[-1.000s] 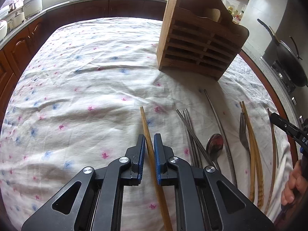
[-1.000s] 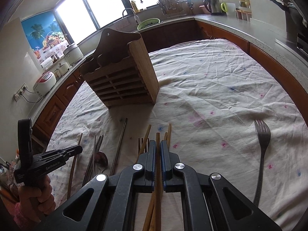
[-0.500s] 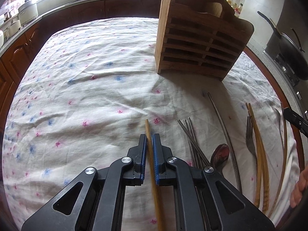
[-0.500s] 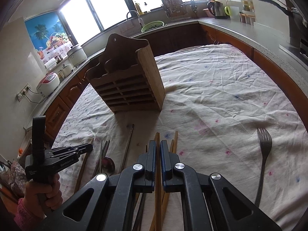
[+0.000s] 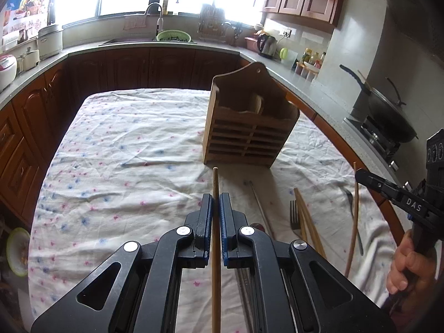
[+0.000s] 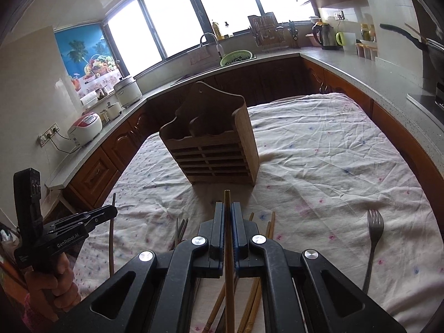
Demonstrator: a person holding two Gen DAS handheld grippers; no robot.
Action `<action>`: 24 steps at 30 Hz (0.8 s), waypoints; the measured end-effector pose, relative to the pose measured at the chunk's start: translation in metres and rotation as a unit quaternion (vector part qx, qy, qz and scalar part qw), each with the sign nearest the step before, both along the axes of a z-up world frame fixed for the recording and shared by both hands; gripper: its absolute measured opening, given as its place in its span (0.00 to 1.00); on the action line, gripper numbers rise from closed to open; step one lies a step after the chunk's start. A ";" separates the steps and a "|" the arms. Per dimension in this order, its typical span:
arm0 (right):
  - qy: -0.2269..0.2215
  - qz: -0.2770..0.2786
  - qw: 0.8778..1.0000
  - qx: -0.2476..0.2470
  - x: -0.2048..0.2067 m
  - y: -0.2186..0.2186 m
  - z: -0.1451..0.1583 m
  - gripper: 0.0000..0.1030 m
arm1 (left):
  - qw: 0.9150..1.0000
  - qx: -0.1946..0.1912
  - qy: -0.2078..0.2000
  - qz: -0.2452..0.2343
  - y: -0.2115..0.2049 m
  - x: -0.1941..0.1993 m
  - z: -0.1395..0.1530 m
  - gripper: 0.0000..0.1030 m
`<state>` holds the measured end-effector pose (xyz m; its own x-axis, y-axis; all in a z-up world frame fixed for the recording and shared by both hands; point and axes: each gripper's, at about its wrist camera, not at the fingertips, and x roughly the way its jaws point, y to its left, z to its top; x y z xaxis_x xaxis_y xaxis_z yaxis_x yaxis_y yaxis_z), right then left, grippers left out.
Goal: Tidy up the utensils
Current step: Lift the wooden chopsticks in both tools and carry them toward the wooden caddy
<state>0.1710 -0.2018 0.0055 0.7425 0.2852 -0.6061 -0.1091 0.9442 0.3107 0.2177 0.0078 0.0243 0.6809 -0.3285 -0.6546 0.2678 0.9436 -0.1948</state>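
Both grippers were up off the cloth, each with a stick in its teeth. The left gripper [image 5: 216, 202] had its blue pads pinched tight on a pale wooden chopstick [image 5: 215, 183], which ran straight out ahead and pointed at the foot of the wooden utensil holder [image 5: 249, 127]. Over on the other side, the right gripper [image 6: 228, 212] was clamped just as narrowly on a darker chopstick [image 6: 227, 198], its tip poking out a little beyond the pads toward that same holder [image 6: 216, 149]. The holder stood upright on the flowered tablecloth [image 5: 125, 149], slatted front facing the cameras, compartments open at the top. Below, the leftovers waited on the cloth: a bundle of wooden chopsticks [image 6: 254, 299] lay under the right gripper, metal chopsticks [image 6: 180, 229] just to their left, and a lone fork [image 6: 373, 241] well apart out to the right. From the left wrist view, another fork [image 5: 294, 216] lay beside a pair of wooden chopsticks [image 5: 306, 219]. The person's right hand [image 5: 408, 260] gripped its handle at the frame edge, and the left hand [image 6: 55, 283] showed likewise in the right wrist view.
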 end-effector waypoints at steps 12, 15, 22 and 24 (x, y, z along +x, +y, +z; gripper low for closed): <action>-0.049 0.004 0.999 -0.001 -0.014 0.005 0.039 0.04 | 0.998 -0.025 -0.059 0.008 0.014 -0.026 0.044 0.04; -0.058 0.005 0.998 -0.002 -0.014 0.005 0.046 0.04 | 0.997 -0.030 -0.065 0.010 0.018 -0.025 0.049 0.04; -0.073 0.004 0.997 0.003 -0.010 0.003 0.056 0.04 | 0.996 -0.035 -0.078 0.012 0.018 -0.021 0.059 0.04; -0.078 0.003 0.997 0.005 -0.009 0.001 0.059 0.04 | 0.996 -0.036 -0.081 0.011 0.016 -0.019 0.063 0.04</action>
